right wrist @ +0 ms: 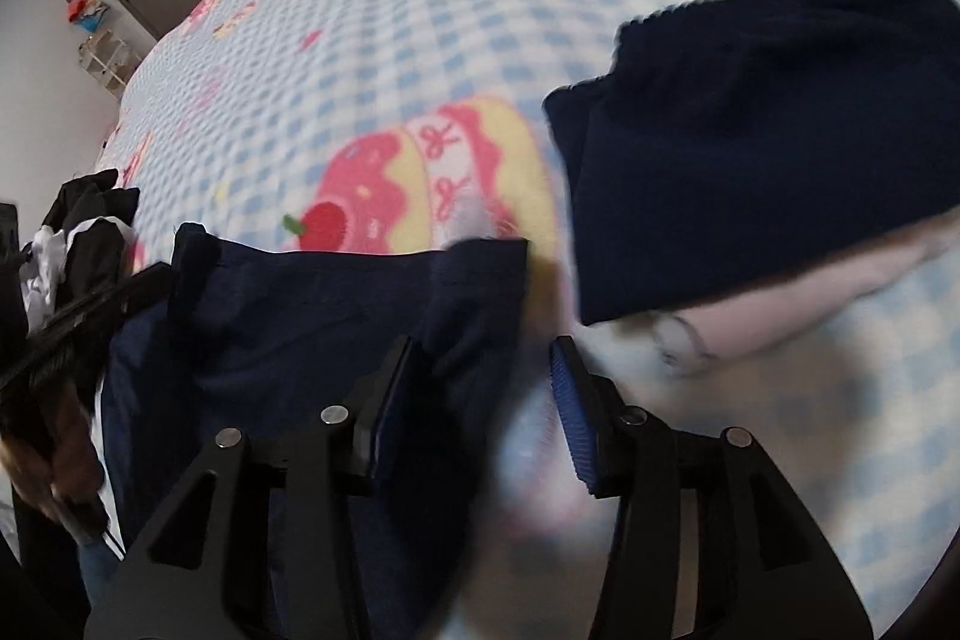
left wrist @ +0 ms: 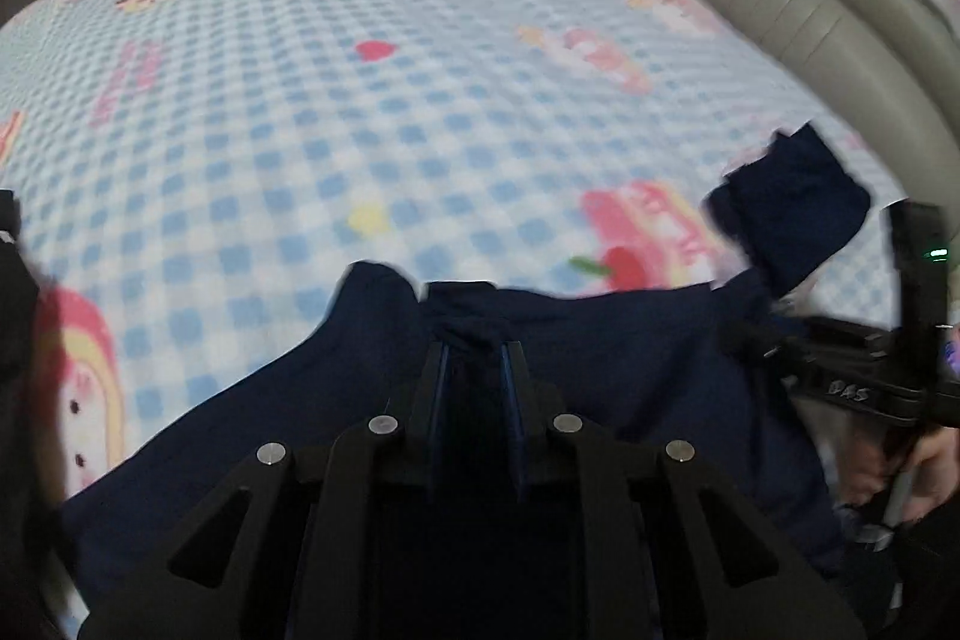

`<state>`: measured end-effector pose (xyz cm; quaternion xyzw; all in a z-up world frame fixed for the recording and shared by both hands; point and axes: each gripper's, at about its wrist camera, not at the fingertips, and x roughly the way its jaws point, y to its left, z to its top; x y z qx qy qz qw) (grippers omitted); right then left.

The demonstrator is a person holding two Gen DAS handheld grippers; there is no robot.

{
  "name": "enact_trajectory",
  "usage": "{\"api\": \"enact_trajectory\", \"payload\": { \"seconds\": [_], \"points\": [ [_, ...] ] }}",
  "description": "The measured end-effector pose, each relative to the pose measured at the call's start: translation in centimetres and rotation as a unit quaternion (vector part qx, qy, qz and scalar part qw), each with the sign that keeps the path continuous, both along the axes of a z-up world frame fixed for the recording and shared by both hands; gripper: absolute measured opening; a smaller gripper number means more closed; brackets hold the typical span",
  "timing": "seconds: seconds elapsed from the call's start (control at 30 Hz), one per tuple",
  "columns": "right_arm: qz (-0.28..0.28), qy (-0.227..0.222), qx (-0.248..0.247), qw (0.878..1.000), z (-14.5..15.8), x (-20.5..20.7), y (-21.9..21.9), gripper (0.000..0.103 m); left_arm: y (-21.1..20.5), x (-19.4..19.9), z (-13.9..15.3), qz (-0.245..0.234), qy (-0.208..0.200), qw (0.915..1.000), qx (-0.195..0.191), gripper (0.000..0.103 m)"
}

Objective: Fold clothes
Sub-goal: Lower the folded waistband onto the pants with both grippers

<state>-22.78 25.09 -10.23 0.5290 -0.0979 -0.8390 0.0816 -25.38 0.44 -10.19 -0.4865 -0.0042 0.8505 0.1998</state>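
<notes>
Nearest me, the soft, limp dark navy cloth garment (left wrist: pixel 540 400) lies bunched on the blue-and-white checked cartoon bedspread (left wrist: pixel 360 100); I judge it light and floppy, best taken at its far hem, one corner to each gripper. My left gripper (left wrist: pixel 474 352) tips steeply down, its fingers narrow and pinched on a tuck of that hem, while my right gripper (right wrist: pixel 480 346) tips down with fingers parted, the hem corner lying loose against the left pad, unpinched. Farther off sits a folded navy garment (right wrist: pixel 762 130).

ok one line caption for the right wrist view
Right gripper open beside a navy garment on a checked blanket.
</notes>
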Motion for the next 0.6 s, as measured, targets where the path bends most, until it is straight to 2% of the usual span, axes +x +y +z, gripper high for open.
{"api": "enact_trajectory", "payload": {
  "seconds": [0.07,0.1,0.17,0.23,0.27,0.33,0.4,0.43,0.47,0.5,0.53,0.6],
  "points": [
    [0.014,0.013,0.031,0.999,0.1,0.1,-0.5,0.026,-0.4,-0.4,-0.5,0.020,-0.002,0.9991,-0.037,0.021],
    [0.012,0.014,0.039,0.999,0.2,0.2,-0.1,0.023,-0.5,-0.6,-0.7,0.029,-0.003,0.9980,-0.056,0.021],
    [0.004,0.017,0.054,0.998,0.5,0.4,0.7,0.019,-1.5,-0.7,-0.1,0.051,0.003,0.9965,-0.067,0.019],
    [-0.008,0.029,0.081,0.996,1.2,0.8,1.5,0.019,-1.9,-0.3,1.1,0.034,0.015,0.9990,-0.026,0.018],
    [-0.011,0.031,0.072,0.997,1.5,1.0,1.8,0.019,-1.9,0.0,1.8,0.024,0.022,0.9995,-0.002,0.018],
    [-0.014,0.034,0.019,0.999,2.0,1.2,2.7,0.019,-1.5,0.3,2.6,0.003,0.035,0.9994,0.007,0.019],
    [-0.004,0.034,-0.014,0.999,2.3,1.2,2.7,0.024,-0.9,0.2,2.8,-0.017,0.035,0.9989,0.025,0.019],
    [0.000,0.032,-0.018,0.999,2.2,1.2,2.7,0.027,-0.7,0.0,2.7,-0.024,0.030,0.9986,0.035,0.019],
    [0.005,0.030,-0.021,0.999,2.1,1.2,2.7,0.027,-0.3,-0.6,2.2,-0.027,0.020,0.9990,0.030,0.019],
    [0.010,0.027,-0.023,0.999,2.0,1.2,2.6,0.027,-0.1,-1.0,1.7,-0.026,0.012,0.9994,0.019,0.021],
    [0.013,0.026,-0.024,0.999,2.0,1.2,2.4,0.027,0.0,-1.4,1.2,-0.024,0.004,0.9997,0.008,0.028],
    [0.023,0.022,-0.017,0.999,2.3,1.3,2.2,0.028,0.4,-2.4,-0.4,-0.027,-0.030,0.9991,0.012,0.043]
  ]
}}
